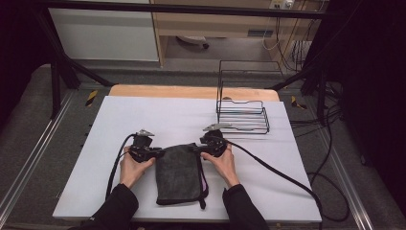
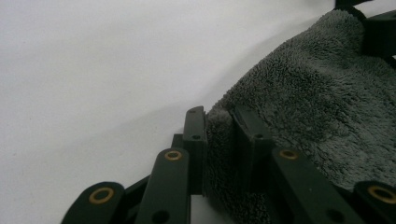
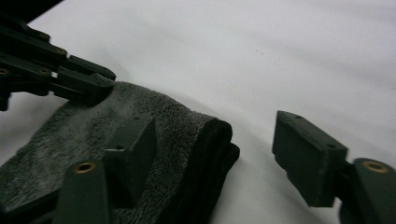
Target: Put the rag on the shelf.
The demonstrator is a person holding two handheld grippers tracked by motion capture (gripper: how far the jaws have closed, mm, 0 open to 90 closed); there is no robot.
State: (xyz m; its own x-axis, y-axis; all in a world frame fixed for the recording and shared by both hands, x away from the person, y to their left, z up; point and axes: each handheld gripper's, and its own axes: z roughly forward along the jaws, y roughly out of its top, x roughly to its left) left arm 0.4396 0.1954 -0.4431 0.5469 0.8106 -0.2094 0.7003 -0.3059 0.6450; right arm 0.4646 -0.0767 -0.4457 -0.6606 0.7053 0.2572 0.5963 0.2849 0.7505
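Observation:
A dark grey folded towel (image 1: 179,172) lies on the white table (image 1: 143,115) near its front edge, between both hands. At the towel's far left corner my left gripper (image 1: 160,152) has its jaws shut on a fold of the fluffy cloth (image 2: 317,93), which is pinched between the pads in the left gripper view (image 2: 219,119). My right gripper (image 1: 197,148) is at the far right corner and stands open (image 3: 215,128). One of its fingers (image 3: 133,144) rests over the towel (image 3: 70,135), the other is out over bare table, and the folded edge lies between them unpressed.
A black wire rack (image 1: 242,115) stands at the back right of the table. A thick black cable (image 1: 287,177) trails from the right gripper across the table's right side. A wooden edge (image 1: 191,91) runs behind the white surface.

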